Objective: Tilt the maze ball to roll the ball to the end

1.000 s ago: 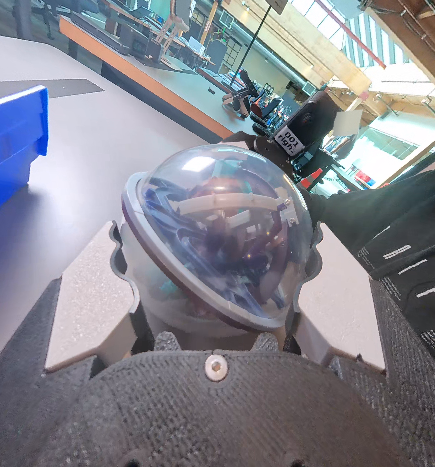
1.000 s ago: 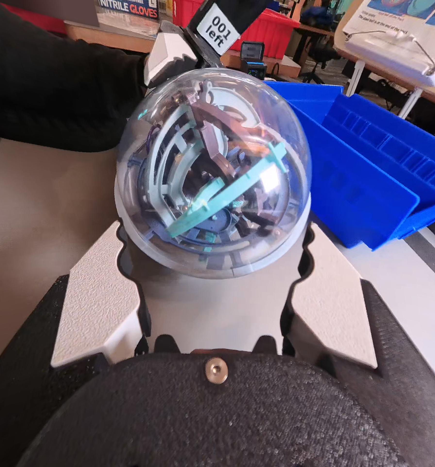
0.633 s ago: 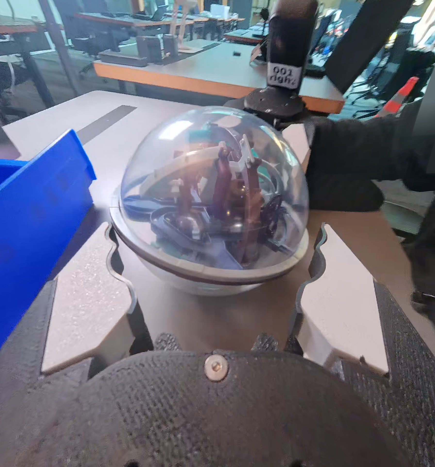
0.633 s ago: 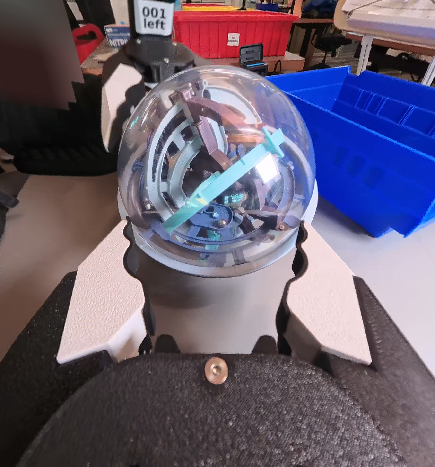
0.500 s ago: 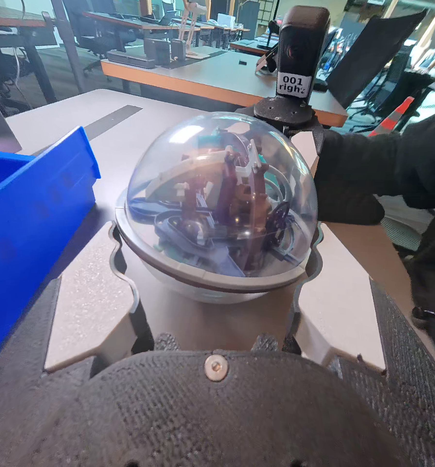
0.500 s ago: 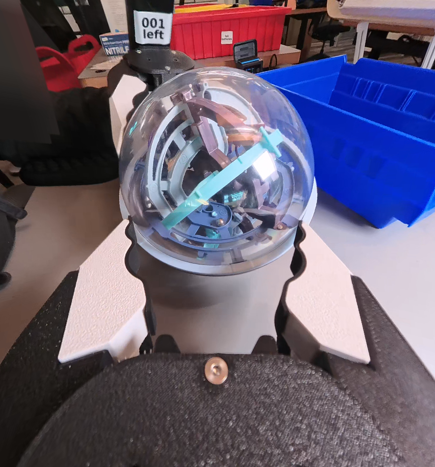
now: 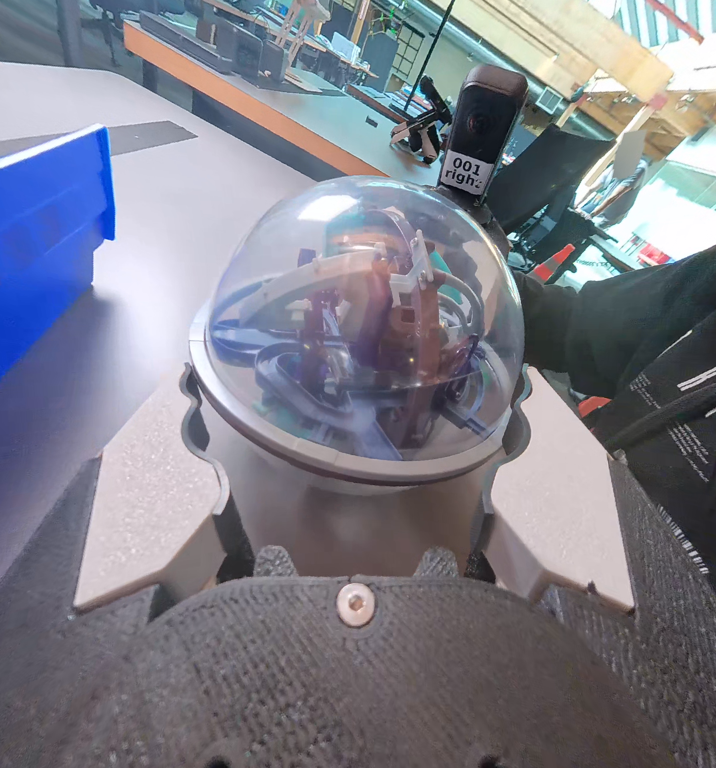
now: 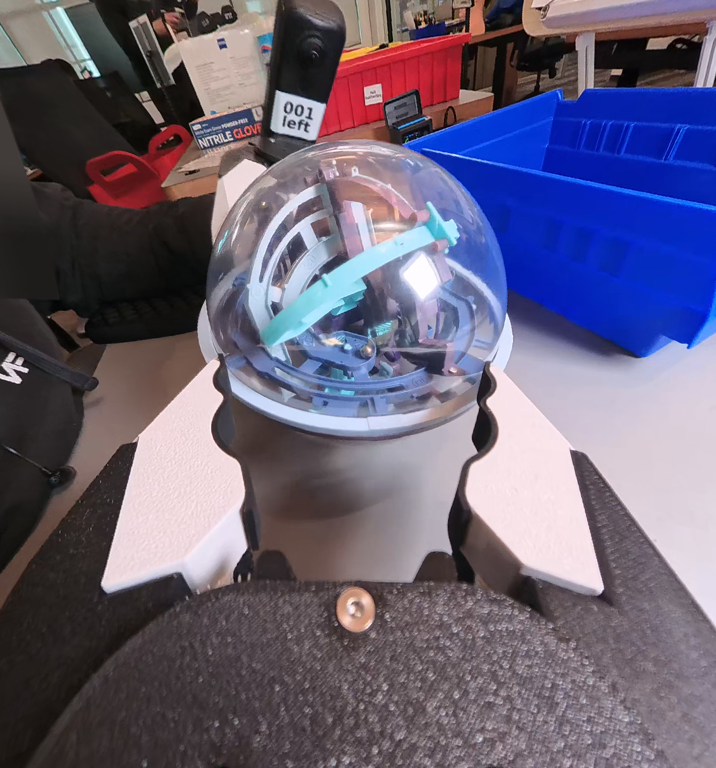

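Right hand-held gripper [image 8: 354, 390] has narrowed onto the maze ball [image 8: 356, 286]; left [image 7: 354, 399] clamps it too.

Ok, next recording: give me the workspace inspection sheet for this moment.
Surface: grey table, bare around the toy.
Job's things: clear maze ball sits between both grippers; small steel ball on a blue track.
Clutter: blue bins.
Grippers: left gripper and right gripper each have fingertips at the maze ball's rim; firm grip unclear.
Cables: nothing seen.
Surroundings: red bin, glove box, workshop tables.
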The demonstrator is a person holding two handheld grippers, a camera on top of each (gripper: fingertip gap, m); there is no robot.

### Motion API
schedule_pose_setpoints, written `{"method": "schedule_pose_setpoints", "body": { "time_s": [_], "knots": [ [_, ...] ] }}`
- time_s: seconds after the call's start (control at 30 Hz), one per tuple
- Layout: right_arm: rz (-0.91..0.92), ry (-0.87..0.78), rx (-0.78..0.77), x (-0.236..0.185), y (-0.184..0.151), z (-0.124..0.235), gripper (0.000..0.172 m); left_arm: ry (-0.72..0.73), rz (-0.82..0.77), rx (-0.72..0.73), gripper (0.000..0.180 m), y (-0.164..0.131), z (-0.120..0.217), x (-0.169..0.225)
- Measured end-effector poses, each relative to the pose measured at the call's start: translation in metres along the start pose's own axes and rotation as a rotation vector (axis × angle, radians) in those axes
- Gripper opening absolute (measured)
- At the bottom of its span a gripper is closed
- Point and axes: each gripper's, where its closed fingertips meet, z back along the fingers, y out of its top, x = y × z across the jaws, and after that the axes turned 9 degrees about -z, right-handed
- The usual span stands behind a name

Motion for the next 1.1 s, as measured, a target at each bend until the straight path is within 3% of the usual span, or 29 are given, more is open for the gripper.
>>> {"method": "schedule_pose_setpoints", "body": {
  "time_s": [0.9, 1.1],
  "knots": [
    [0.147, 0.002, 0.016, -0.019, 0.003, 0.008, 0.112, -0.095, -0.173, 0.031, 0.144, -0.011, 0.001, 0.017],
    [0.138, 0.003, 0.021, -0.019, 0.004, 0.008, 0.112, -0.106, -0.135, 0.031, 0.144, -0.012, 0.001, 0.017]
  ]
}}
